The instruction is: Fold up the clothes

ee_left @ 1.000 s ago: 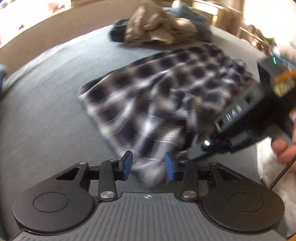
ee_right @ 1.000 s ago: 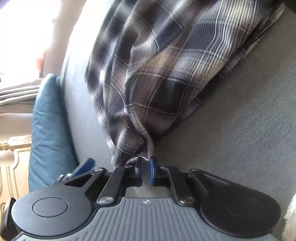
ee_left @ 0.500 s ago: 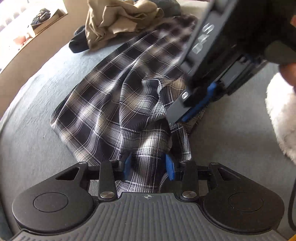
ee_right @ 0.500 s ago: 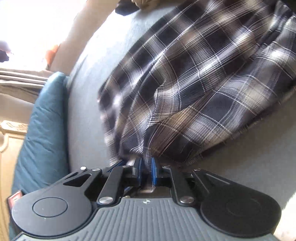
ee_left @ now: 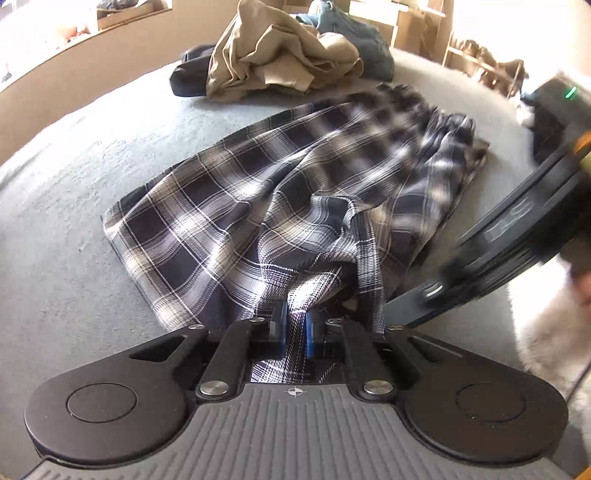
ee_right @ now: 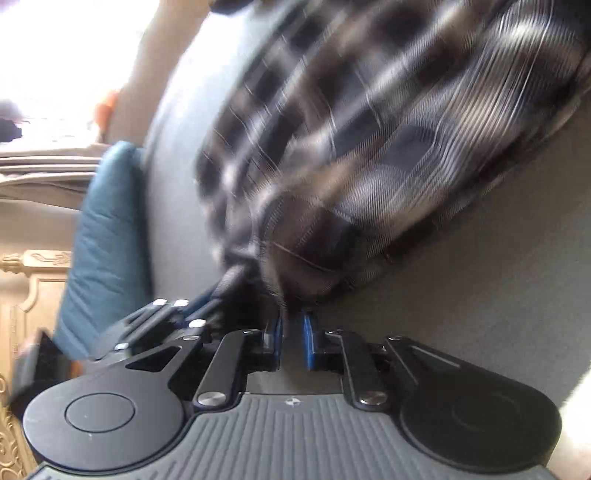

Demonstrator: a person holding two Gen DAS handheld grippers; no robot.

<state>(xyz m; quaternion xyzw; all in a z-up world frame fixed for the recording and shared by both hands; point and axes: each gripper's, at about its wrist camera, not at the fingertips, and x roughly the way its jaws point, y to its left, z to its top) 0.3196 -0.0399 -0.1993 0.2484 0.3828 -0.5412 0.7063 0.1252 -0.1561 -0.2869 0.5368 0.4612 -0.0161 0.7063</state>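
A dark plaid garment (ee_left: 258, 206) lies spread and rumpled on the grey bed (ee_left: 66, 229). My left gripper (ee_left: 295, 326) is shut on a bunched fold of the garment's near edge, and plaid cloth fills the gap between its blue pads. In the left wrist view my right gripper (ee_left: 498, 243) comes in from the right, its tip hidden beside that fold. In the blurred right wrist view the right gripper (ee_right: 291, 338) is shut on the plaid garment (ee_right: 388, 155), whose edge reaches the narrow gap. The left gripper (ee_right: 166, 321) shows close at its left.
A pile of tan clothes (ee_left: 280, 55), blue denim (ee_left: 354, 33) and a dark garment (ee_left: 188, 74) sits at the bed's far side. Something white and fluffy (ee_left: 546, 332) lies at the right. A teal pillow (ee_right: 107, 229) leans beside a carved wooden headboard (ee_right: 33, 295).
My left gripper's pads have closed on the plaid fold they straddled before. The right gripper has swung from the middle to the right of the left view. The garment lies more spread out.
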